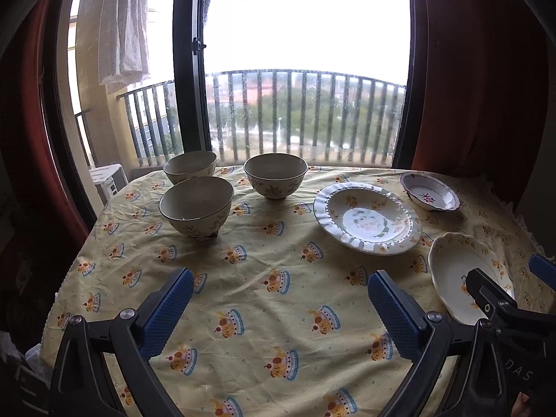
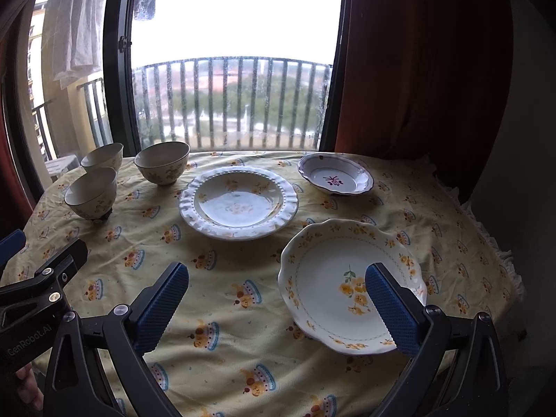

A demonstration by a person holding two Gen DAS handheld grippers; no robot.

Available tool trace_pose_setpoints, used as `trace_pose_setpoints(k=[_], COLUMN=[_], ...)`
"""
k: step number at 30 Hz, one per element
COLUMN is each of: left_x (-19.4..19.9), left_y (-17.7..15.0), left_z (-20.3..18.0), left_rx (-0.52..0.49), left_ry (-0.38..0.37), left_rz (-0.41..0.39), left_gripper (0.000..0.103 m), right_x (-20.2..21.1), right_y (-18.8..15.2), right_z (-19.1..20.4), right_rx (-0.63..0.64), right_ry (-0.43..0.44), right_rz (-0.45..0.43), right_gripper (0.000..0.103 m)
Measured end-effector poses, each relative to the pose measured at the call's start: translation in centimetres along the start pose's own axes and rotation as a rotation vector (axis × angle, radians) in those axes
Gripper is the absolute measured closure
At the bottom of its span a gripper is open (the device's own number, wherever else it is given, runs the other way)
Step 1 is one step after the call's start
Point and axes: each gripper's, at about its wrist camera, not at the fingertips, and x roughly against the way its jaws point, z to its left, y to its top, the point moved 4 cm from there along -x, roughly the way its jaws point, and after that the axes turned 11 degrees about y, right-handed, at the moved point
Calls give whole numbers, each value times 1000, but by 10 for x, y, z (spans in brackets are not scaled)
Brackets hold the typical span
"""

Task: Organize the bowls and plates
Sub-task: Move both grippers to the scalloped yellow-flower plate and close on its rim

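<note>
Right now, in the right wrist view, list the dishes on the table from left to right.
Nearest bowl → back-left bowl → third bowl → ruffled-rim plate → yellow-flower plate. The purple-flower dish overlaps the yellow-flower plate's span, so I leave it out. Both grippers hover open, holding nothing.

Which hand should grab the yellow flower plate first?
Right. The right gripper is open with the yellow flower plate just ahead of its fingers, while the left gripper faces bare tablecloth, nearer the three bowls.

Home dining table (image 2: 243,312) beside balcony window (image 2: 229,69).
</note>
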Motion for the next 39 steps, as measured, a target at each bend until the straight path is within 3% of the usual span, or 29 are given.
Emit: trace_pose_setpoints(k=[8, 13, 19, 24, 27, 33, 39], left_x=[-10, -24, -29, -41, -51, -67, -81], left_y=[-1, -4, 1, 0, 0, 0, -10], left_z=[1, -20, -47, -85, -113, -165, -220], left_rx=[-43, -80, -90, -115, -137, -144, -165], left_ry=[-54, -120, -153, -169, -144, -135, -91], left_rz=[-3, 29, 48, 94, 129, 229, 300], left_gripper=[4, 11, 12, 16, 24, 29, 37], right_x=[-5, -19, -27, -39, -50, -77, -108], right_y=[-1, -10, -6, -1, 0, 3, -2], right_z=[6, -10, -29, -62, -89, -143, -186], right_rx=[-60, -130, -111, -135, -158, -131, -127], right_ry=[-5, -26, -55, -56, -46, -40, 21], right_rz=[35, 81, 106, 107, 122, 176, 247], right_gripper=[0, 1, 1, 1, 2, 6, 6])
